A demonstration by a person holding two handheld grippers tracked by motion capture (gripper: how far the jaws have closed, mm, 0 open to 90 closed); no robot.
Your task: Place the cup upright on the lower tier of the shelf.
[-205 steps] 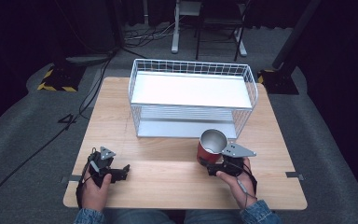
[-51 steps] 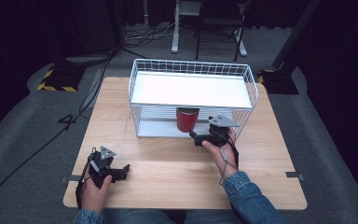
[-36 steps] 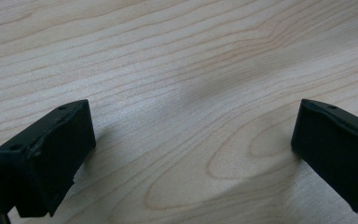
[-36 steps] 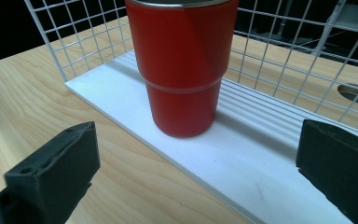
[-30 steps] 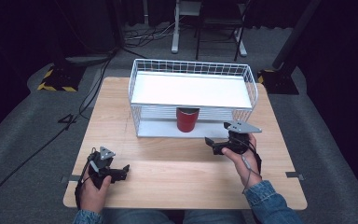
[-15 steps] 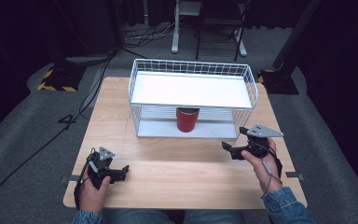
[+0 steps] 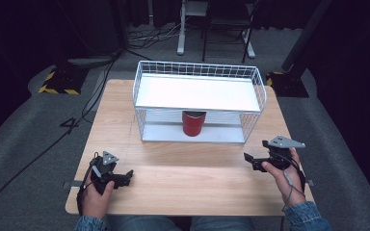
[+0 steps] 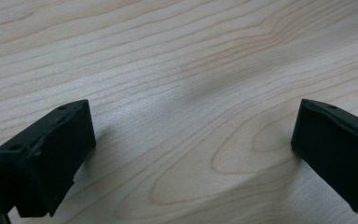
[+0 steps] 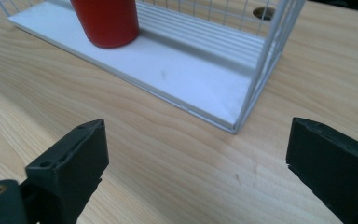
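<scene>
— Item one?
— Red cup (image 7: 193, 123), upright on the lower white shelf of the wire rack (image 7: 198, 71) — ahead and to the left of the right hand-held gripper (image 7: 248, 159), well apart from it.
— Right hand-held gripper?
— Jaws wide apart, nothing between them, low over the wooden surface (image 7: 188, 187), just in front of the rack's near right corner.
— Left hand-held gripper (image 7: 127, 175)?
— Jaws spread apart over bare wood, empty; rack and cup lie ahead to its right.
</scene>
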